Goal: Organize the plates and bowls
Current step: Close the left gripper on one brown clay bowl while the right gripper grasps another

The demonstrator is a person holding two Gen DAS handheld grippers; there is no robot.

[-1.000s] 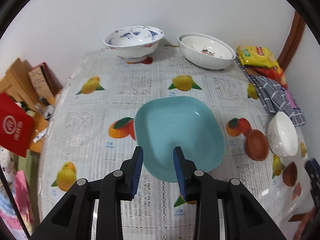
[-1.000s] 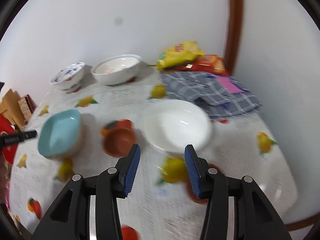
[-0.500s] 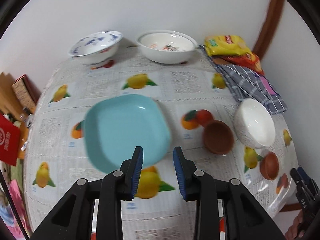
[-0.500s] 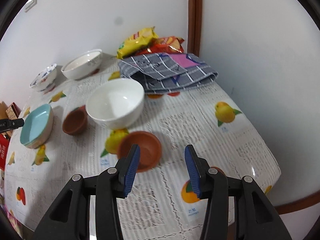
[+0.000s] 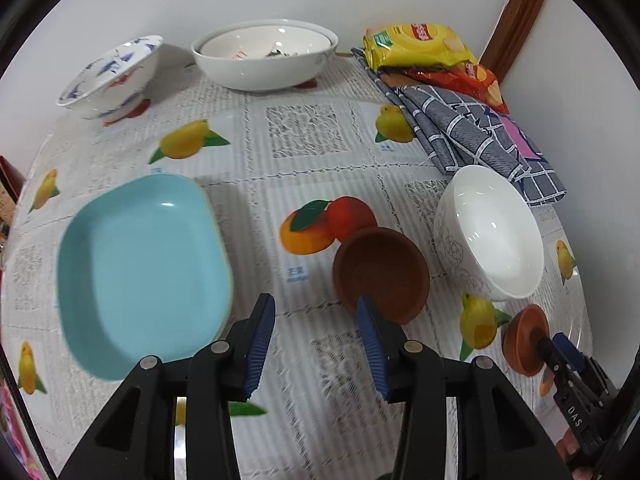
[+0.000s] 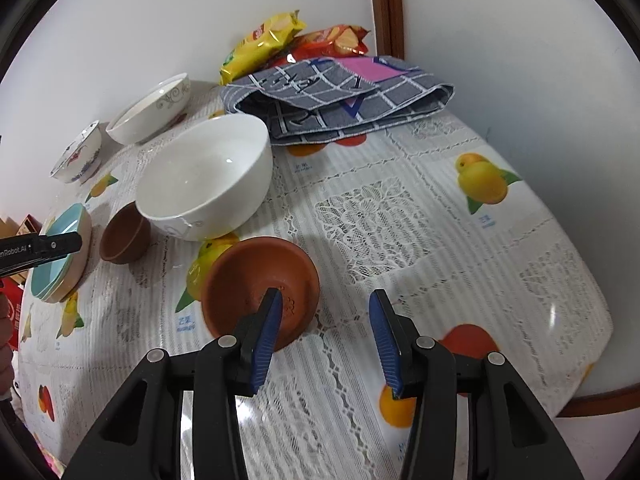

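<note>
My left gripper (image 5: 316,334) is open and empty, between the light blue square plate (image 5: 140,256) on its left and a small brown clay bowl (image 5: 382,274) on its right; its right finger overlaps that bowl's near rim. A white bowl (image 5: 490,230) sits right of it. My right gripper (image 6: 324,334) is open, its left finger over a second brown clay bowl (image 6: 260,282), nothing held. That gripper (image 5: 560,354) also shows in the left wrist view beside this bowl (image 5: 524,340). The white bowl (image 6: 206,176) and first clay bowl (image 6: 124,234) lie beyond.
A blue-patterned bowl (image 5: 112,76) and a large white bowl (image 5: 264,54) stand at the back by the wall. Snack bags (image 5: 420,46) and a folded grey checked cloth (image 5: 476,132) lie at the back right. The table edge (image 6: 592,396) curves close on the right.
My left gripper has swung right, from over the blue plate to beside the brown clay bowl. My right gripper has moved right and closer to the second clay bowl.
</note>
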